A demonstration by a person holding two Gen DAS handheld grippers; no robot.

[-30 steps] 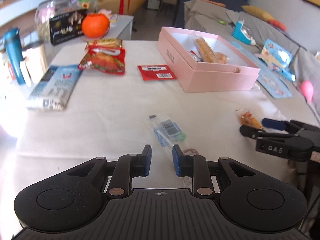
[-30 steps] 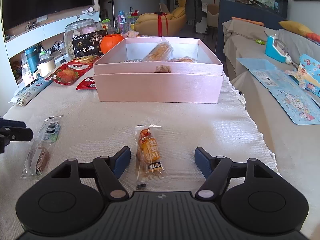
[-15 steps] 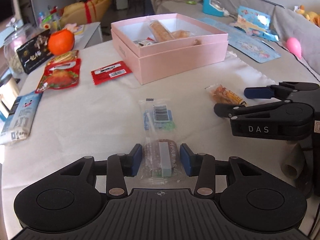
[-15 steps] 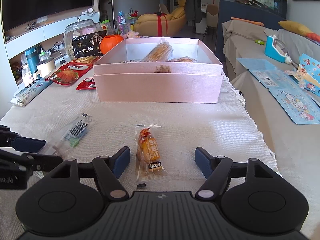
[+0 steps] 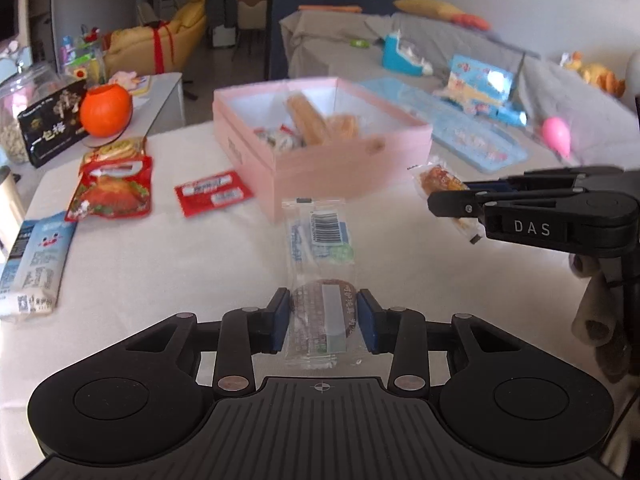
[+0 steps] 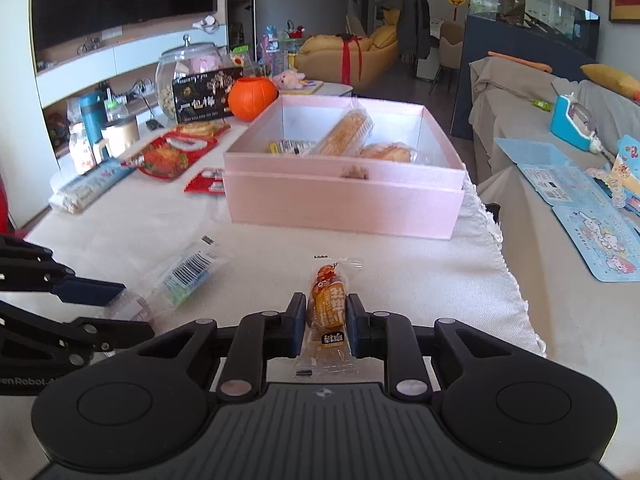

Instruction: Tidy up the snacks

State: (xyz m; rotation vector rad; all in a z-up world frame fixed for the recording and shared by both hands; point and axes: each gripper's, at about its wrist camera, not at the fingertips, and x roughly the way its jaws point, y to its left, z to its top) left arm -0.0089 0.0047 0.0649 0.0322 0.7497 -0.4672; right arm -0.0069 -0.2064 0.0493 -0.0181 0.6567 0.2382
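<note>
My left gripper (image 5: 323, 326) is shut on a clear-wrapped brown cookie packet (image 5: 323, 280) with a barcode, held above the white tablecloth. My right gripper (image 6: 326, 326) is shut on an orange sausage snack packet (image 6: 329, 308), also lifted. In the left wrist view the right gripper (image 5: 452, 198) shows at the right with the orange packet (image 5: 438, 178). In the right wrist view the left gripper's fingers (image 6: 86, 292) and the cookie packet (image 6: 184, 276) show at the lower left. The open pink box (image 6: 344, 196) (image 5: 320, 160) ahead holds several wrapped snacks.
On the table's left lie a red chicken snack bag (image 5: 110, 194), a small red packet (image 5: 212, 194) and a blue-white packet (image 5: 36, 264). An orange ball (image 5: 105, 110), a black box (image 5: 50, 130) and a glass jar (image 6: 188, 76) stand behind. A sofa (image 6: 560, 152) lies right.
My left gripper moved over the cookie packet, shut on it and lifted it. My right gripper closed on the orange sausage packet and raised it; both moved towards the pink box.
</note>
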